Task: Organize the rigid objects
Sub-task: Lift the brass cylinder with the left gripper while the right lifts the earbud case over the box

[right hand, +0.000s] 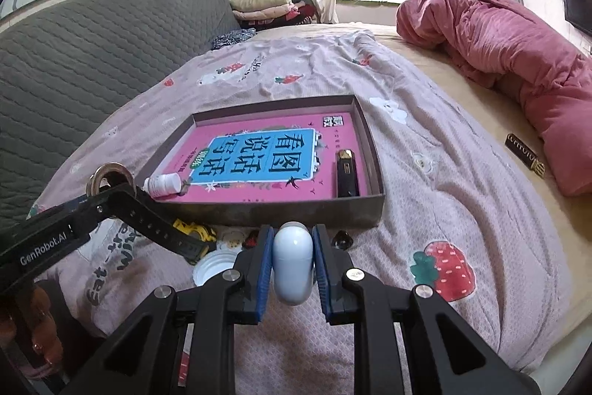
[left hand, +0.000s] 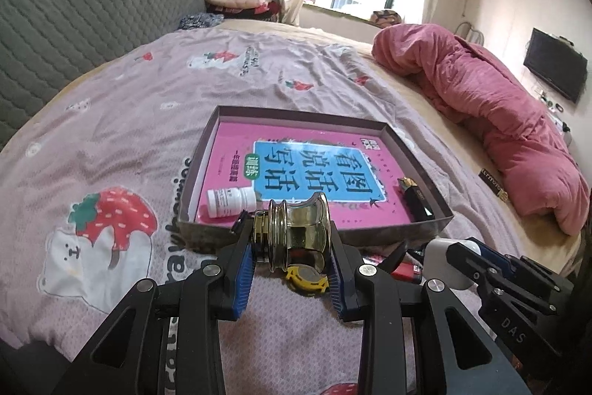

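Observation:
My left gripper [left hand: 290, 228] is shut on a gold-coloured glass jar [left hand: 296, 236], held just above the bed in front of a shallow cardboard box [left hand: 388, 234]. The box holds a pink book [left hand: 318, 169], a white pill bottle [left hand: 229, 202] and a black lighter-like case [left hand: 416, 198]. My right gripper [right hand: 293, 234] is shut on a pale blue rounded case [right hand: 292, 265], close to the near wall of the box [right hand: 296, 210]. A yellow tape measure [left hand: 307, 278] lies on the bedspread under the jar.
A white lid [right hand: 214, 269] and small red items [left hand: 407, 271] lie near the box front. A black and gold bar [right hand: 525, 154] rests beside the rolled pink quilt [right hand: 518, 43]. A grey padded headboard [left hand: 74, 24] runs along the left. A person's hand [right hand: 40, 332] shows at lower left.

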